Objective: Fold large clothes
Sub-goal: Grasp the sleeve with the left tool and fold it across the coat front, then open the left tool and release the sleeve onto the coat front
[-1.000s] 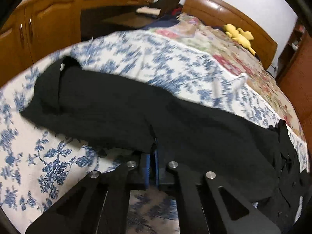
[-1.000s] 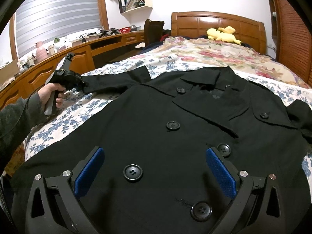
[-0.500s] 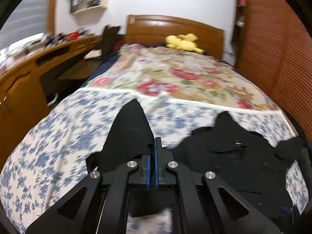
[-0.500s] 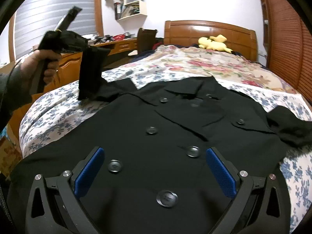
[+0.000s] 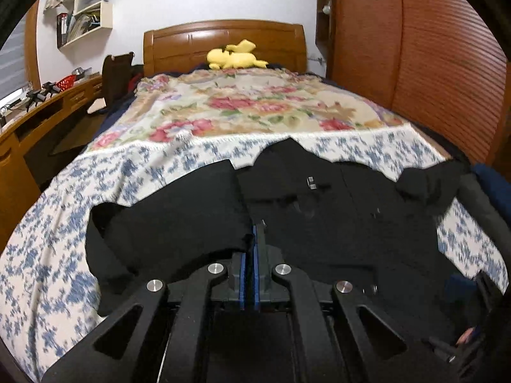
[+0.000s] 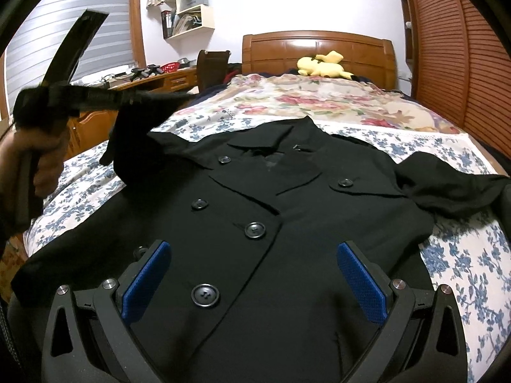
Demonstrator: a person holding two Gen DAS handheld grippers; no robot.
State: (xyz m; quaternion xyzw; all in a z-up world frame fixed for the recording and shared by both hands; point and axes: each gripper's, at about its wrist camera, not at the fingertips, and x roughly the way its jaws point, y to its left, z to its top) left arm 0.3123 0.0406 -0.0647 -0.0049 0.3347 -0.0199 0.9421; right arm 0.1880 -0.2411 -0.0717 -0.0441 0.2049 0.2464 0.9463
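Note:
A black double-breasted coat (image 6: 255,210) lies face up on the bed, collar toward the headboard. My left gripper (image 5: 252,242) is shut on the coat's left sleeve (image 5: 179,220) and holds it raised above the coat's left side; from the right wrist view that gripper (image 6: 150,95) is up at the left with the sleeve (image 6: 134,140) hanging from it. My right gripper (image 6: 255,281) is open and empty, low over the coat's lower front. The right sleeve (image 6: 447,188) lies crumpled at the right.
The bed carries a blue-flowered sheet (image 6: 463,255) and a floral blanket (image 6: 319,102) further up. A yellow plush toy (image 6: 322,65) sits by the wooden headboard. A wooden desk (image 6: 153,83) and chair stand left; a slatted wardrobe (image 6: 463,57) stands right.
My left gripper has lifted the sleeve off the bed and swung it up and inward over the coat. My right gripper has stayed open over the coat's front.

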